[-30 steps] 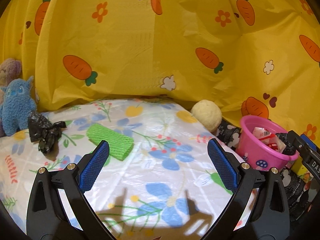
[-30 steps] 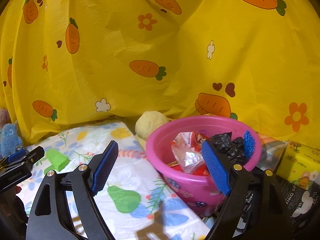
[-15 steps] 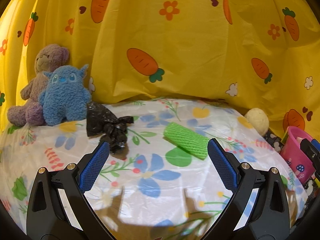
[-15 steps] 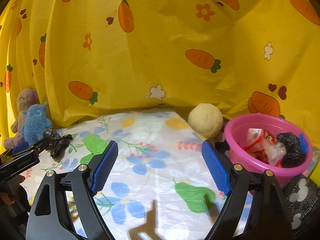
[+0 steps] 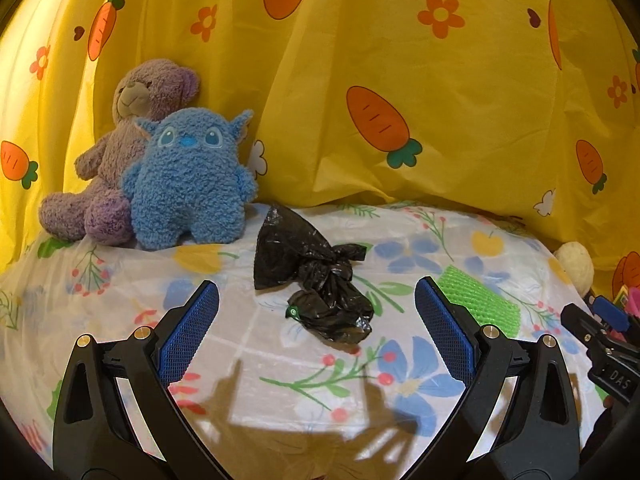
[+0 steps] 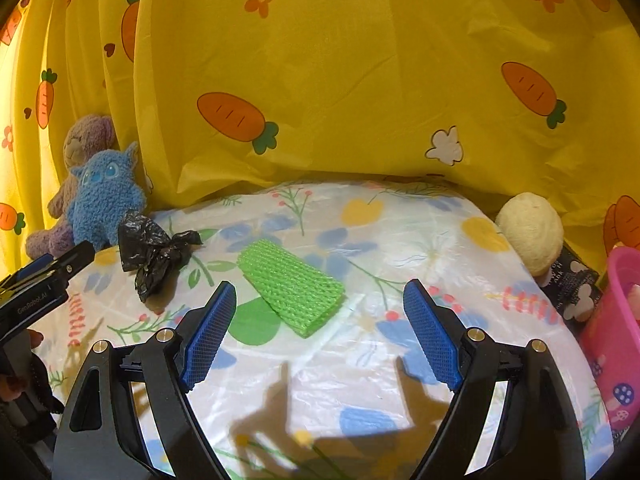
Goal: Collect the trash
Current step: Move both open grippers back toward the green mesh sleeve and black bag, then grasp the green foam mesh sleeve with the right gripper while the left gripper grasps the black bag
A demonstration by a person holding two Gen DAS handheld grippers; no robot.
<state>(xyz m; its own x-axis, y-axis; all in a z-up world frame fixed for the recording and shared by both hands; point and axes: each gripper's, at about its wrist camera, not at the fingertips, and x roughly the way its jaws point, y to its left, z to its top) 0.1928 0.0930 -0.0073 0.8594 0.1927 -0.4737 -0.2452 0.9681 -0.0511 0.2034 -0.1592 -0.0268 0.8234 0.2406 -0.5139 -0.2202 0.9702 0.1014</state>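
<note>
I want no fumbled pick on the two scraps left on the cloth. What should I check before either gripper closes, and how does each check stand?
1. Left gripper open and holding nothing: ok.
2. Right gripper open and holding nothing: ok.
3. Black bag lined up between the left fingers: ok, though it lies ahead of the tips, not yet between them.
4. Green mesh sleeve lined up with the right gripper: ok, also ahead of the tips.
5. Bag clear of the blue plush: ok, a gap shows.
6. Room left in the pink bucket: cannot tell, only its edge shows.
</note>
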